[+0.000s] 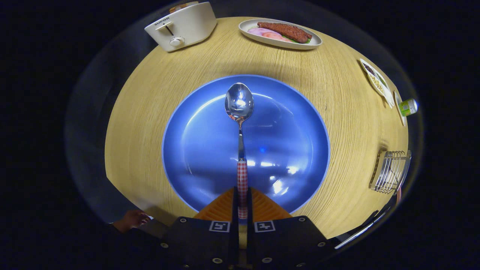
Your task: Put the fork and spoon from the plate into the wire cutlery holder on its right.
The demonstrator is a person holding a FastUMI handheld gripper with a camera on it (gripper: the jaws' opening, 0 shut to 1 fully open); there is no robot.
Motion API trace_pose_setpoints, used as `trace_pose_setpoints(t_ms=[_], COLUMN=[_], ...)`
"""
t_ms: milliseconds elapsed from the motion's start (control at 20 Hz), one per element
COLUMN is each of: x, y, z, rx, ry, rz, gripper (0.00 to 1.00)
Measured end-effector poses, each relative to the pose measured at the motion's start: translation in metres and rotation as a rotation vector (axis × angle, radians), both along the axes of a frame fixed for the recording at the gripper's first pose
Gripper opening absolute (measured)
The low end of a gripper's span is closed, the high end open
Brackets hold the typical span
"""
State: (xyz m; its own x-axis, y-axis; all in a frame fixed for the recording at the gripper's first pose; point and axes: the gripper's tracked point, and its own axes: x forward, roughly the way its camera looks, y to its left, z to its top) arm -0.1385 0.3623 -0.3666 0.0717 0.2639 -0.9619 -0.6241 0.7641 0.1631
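The spoon [239, 108] is held by its checked handle between the two fingers of the gripper [242, 204], which are closed on it from either side. The bowl of the spoon points straight ahead, away from the fingers, and the whole spoon is seen over the middle of the blue plate [195, 150]. Whether the bowl is touching the plate or has been raised off it cannot be told.

No fork is seen on the plate. A checked handle seems to stick out near the wire cutlery holder [390, 170], so the fork is judged to be stowed already, though that part is too small for certainty. The spoon is therefore judged to be the second and last piece, and the step in hand is its pick-up, with the grip made and the carry not yet done.

The holder stands on the wooden table [150, 97], well to the right of the plate. For the next move, the spoon would need to be lifted clear of the plate's rim, swung right, and tipped so that one end can be lowered between the wires. The long overhang ahead of the fingers would have to be allowed for.

Beyond the plate stand a toaster [183, 26] and a dish of food [281, 33]. A hand [131, 220] rests at the near table edge.
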Motion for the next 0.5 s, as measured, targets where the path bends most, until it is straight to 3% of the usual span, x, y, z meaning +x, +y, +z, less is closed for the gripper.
trace_pose_setpoints(t_ms=[250,500], x=[0.009,0.037], y=[-0.027,-0.109], z=[0.049,0.082], rx=[0.061,0.035], ry=[0.003,-0.008], rz=[-0.008,-0.090], gripper=[0.09,0.09])
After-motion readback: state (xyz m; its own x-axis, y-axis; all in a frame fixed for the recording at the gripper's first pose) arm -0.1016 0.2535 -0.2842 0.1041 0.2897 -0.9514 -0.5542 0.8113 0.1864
